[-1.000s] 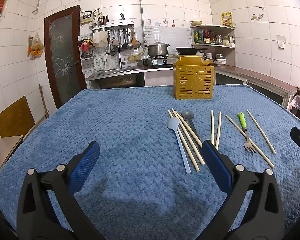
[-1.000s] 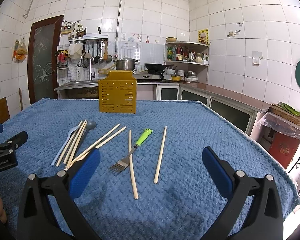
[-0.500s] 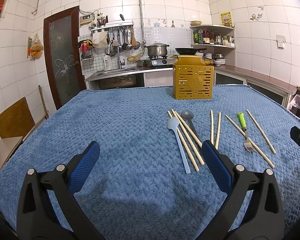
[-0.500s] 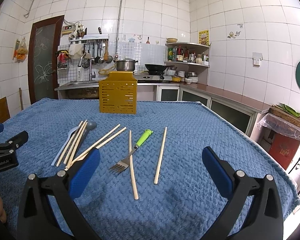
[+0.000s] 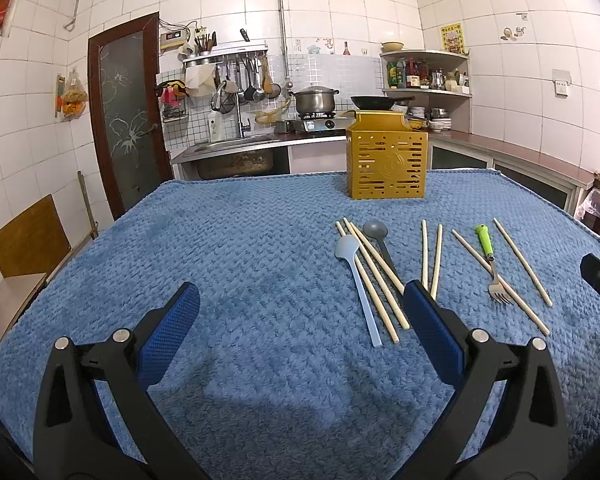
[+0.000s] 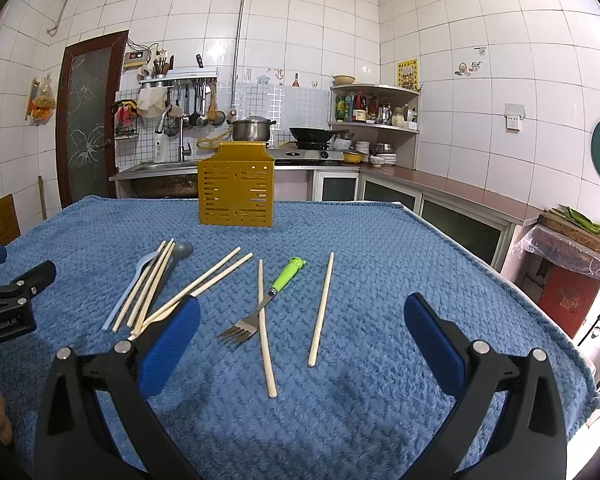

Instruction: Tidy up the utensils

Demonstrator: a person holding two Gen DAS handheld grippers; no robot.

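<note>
A yellow slotted utensil holder stands upright at the far side of the blue cloth. In front of it lie several wooden chopsticks, a light blue spoon, a grey spoon and a fork with a green handle. My left gripper is open and empty, low over the cloth, left of the utensils. My right gripper is open and empty, just short of the fork and chopsticks.
The table is covered by a blue textured cloth. Behind it run a kitchen counter with sink, stove and pot. A wooden chair stands at the left. The table's right edge drops off near a red box.
</note>
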